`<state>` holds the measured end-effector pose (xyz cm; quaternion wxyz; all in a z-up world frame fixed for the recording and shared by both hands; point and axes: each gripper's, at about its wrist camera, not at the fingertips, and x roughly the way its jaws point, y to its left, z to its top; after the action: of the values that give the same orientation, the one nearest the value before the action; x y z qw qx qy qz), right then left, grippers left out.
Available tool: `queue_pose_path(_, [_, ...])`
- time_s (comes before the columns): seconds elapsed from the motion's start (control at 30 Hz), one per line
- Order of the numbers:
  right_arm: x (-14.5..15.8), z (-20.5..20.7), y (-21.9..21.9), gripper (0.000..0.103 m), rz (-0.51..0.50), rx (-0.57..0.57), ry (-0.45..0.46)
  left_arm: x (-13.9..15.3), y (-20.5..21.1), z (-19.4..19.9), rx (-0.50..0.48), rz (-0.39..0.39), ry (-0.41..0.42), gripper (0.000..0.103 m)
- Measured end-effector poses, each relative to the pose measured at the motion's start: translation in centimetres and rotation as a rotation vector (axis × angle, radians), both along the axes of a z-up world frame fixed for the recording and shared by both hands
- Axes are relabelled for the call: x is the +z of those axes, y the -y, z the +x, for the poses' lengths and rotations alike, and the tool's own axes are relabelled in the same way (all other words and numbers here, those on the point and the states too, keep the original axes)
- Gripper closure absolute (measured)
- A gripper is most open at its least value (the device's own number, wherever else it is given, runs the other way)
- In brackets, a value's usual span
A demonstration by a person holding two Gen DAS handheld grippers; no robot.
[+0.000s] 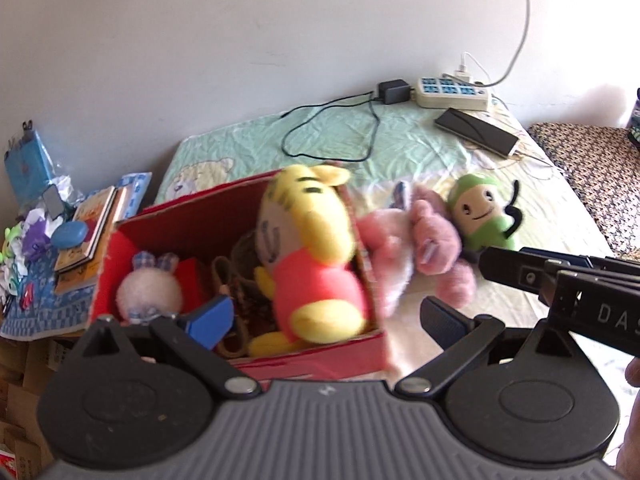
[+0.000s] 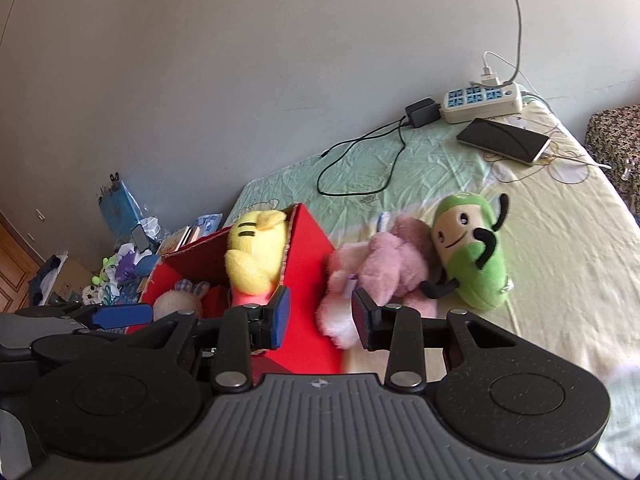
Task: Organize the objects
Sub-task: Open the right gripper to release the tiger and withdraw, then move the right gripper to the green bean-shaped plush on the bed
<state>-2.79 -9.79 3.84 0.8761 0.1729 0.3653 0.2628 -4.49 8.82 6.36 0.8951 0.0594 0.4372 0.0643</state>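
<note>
A red cardboard box (image 1: 180, 224) stands on the bed. In it sit a yellow tiger plush in a pink shirt (image 1: 316, 264) and a small white bunny plush (image 1: 150, 292). My left gripper (image 1: 326, 314) hovers open over the box, its blue pads wide apart and touching nothing. Right of the box lie a pink plush (image 2: 384, 272) and a green plush (image 2: 472, 256). My right gripper (image 2: 320, 318) is open with a narrow gap and holds nothing; it hangs by the box's red side wall (image 2: 308, 280), just short of the pink plush.
At the back of the bed sheet (image 2: 560, 264) lie a power strip (image 2: 482, 100), a black charger with its cable (image 2: 420, 112) and a phone (image 2: 504, 140). Left of the box a side table carries books (image 1: 92, 224) and small clutter. A patterned cushion (image 1: 592, 168) sits far right.
</note>
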Motion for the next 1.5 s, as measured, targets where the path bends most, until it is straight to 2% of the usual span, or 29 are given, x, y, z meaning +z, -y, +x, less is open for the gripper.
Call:
queue_pose_path(0.33, [-1.3,0.3,4.7,0.065,-0.006,-0.035,-0.043,-1.1,6.0,0.5,-0.064,0.013,-0.022,0.003])
queue_pose_path(0.57, [-2.7,0.5,6.7,0.065,0.002,-0.047,-0.101,-2.7,8.9,1.0,-0.088,0.001,-0.07,0.003])
queue_pose_path(0.97, [-4.8,1.7,9.2,0.065,0.024,-0.072,-0.176,-5.3,11.3,2.8,-0.124,-0.025,-0.138,0.003])
queue_pose_path(1.5, [-8.5,4.1,11.6,0.065,0.092,-0.077,-0.266,-9.5,11.8,4.1,-0.155,-0.151,-0.182,0.003])
